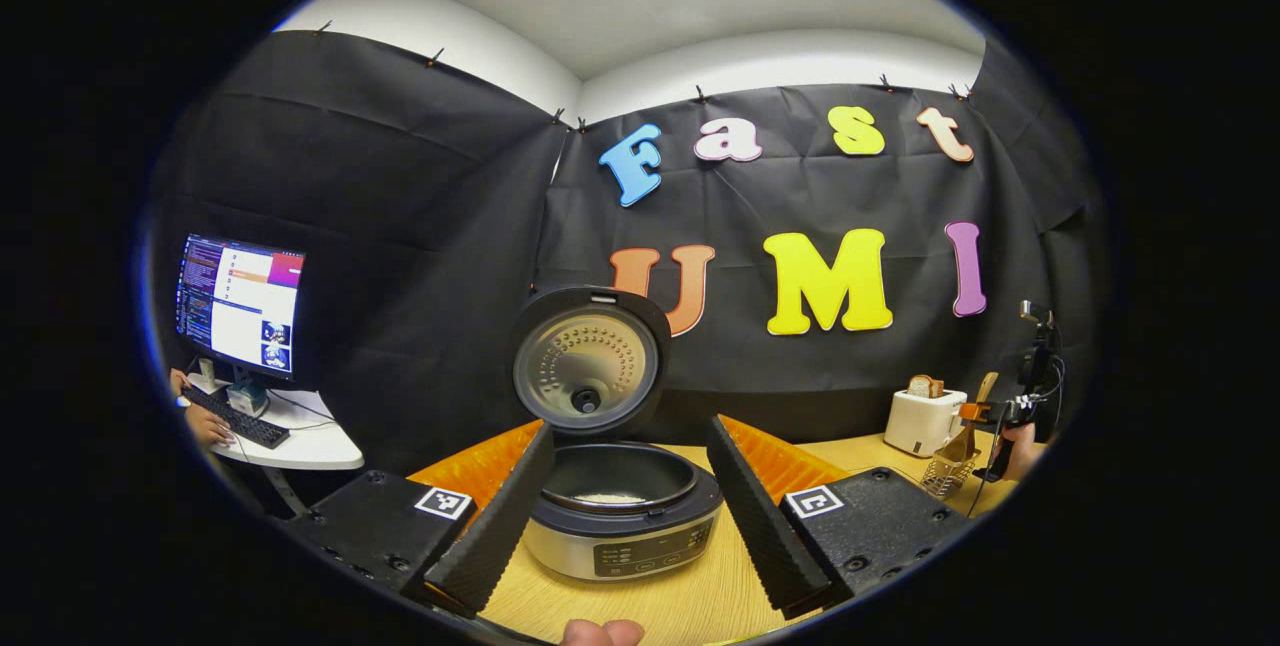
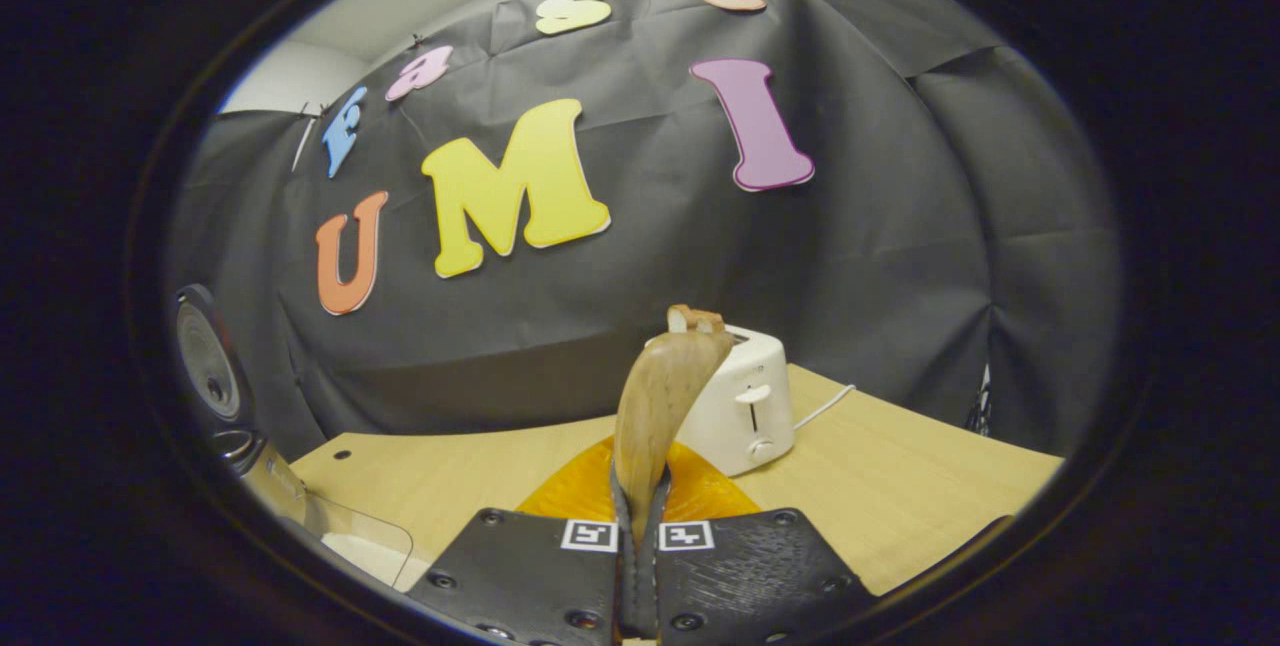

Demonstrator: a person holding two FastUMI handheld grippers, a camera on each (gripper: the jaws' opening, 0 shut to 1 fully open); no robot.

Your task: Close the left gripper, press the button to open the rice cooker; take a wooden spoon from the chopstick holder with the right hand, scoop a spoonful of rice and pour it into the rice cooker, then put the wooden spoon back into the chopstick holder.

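Nearest in the left gripper view, the left gripper (image 1: 628, 496) has its two fingers spread wide, holding nothing, one on each side of the rice cooker (image 1: 622, 518) on the wooden table (image 1: 690, 596). Its lid (image 1: 590, 363) stands open and upright, and a little white rice shows at the bottom of the inner pot (image 1: 617, 479). Farther off to the right, a wire chopstick holder (image 1: 948, 472) stands near a white toaster (image 1: 924, 420), with the other gripper and its hand just above it.

Closest in the right gripper view, the right gripper (image 2: 638, 551) is clamped narrow on the handle of the wooden spoon (image 2: 658, 404), whose bowl points up and away. Behind it sits the toaster (image 2: 742, 408); the cooker's raised lid (image 2: 207, 356) shows at far left.
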